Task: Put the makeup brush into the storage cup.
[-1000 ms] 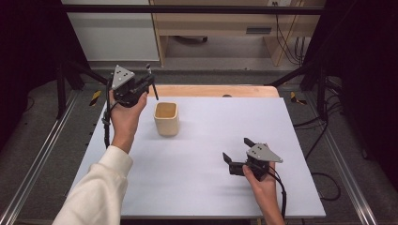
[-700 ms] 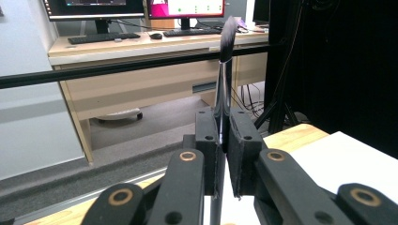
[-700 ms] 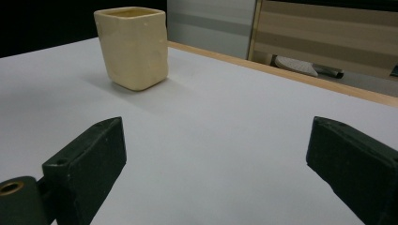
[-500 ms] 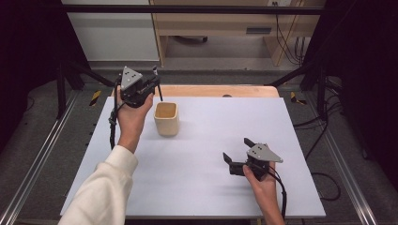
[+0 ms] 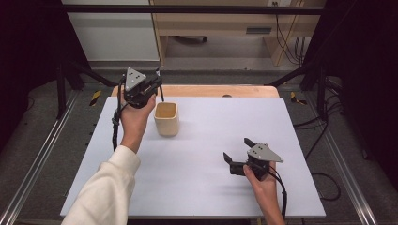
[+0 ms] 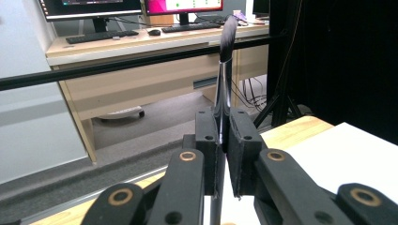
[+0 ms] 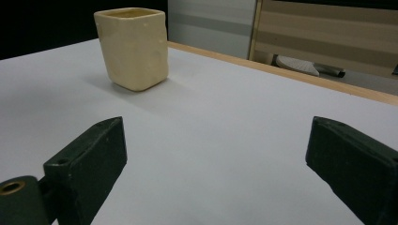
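Gripping a slim dark brush (image 6: 224, 70) between closed jaws, the left gripper (image 5: 149, 87) hangs above the far left corner of the white table (image 5: 211, 140), just to the left of a cream square cup (image 5: 166, 118). In the left gripper view the brush stands nearly upright, its soft bristle tip pointing up past the pads and its handle running down below them, so its long axis is close to vertical. In the high view the lower end of the handle points down toward the table near the cup's left rim, but is not yet over the opening. What the next move seems to turn on is that small sideways gap: the cup lies just right of and below the brush, so the handle would need to come over the mouth before going down. The right gripper (image 5: 238, 155) rests low on the near right part of the table, jaws wide apart and empty, well away from the cup; the left hand (image 5: 136, 115) is plainly the nearer one.
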Motion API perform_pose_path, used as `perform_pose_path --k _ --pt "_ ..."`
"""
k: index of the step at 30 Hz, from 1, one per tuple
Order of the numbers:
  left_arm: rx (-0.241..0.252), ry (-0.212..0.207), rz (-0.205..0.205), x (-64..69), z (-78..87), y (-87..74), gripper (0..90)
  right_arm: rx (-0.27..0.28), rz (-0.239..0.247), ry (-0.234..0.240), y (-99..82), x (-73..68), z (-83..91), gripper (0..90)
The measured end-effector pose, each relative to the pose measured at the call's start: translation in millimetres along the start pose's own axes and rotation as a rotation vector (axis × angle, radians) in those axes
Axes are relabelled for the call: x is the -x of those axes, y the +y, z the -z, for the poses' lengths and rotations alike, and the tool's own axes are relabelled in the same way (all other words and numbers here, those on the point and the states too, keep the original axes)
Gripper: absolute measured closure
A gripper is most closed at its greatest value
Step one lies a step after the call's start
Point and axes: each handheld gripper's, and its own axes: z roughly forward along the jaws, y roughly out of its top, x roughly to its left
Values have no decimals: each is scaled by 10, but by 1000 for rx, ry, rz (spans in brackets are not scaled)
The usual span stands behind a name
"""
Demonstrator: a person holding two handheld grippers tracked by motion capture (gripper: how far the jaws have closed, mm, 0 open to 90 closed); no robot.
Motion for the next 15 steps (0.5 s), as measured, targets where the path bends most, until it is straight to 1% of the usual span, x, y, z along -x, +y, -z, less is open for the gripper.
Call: perform_pose_path --k 2,3,13,15 --pt "10 5 -12 3 -11 -4 840 0 -2 0 -1 3 1 57" --pt "-3 3 -4 11 -8 -13 840 1 -3 0 -2 3 -1 58" --pt "-5 13 9 20 -31 -81 840 2 -2 1 0 16 9 59" --pt "-8 14 5 23 -34 -91 840 1 -2 0 -1 17 7 59"
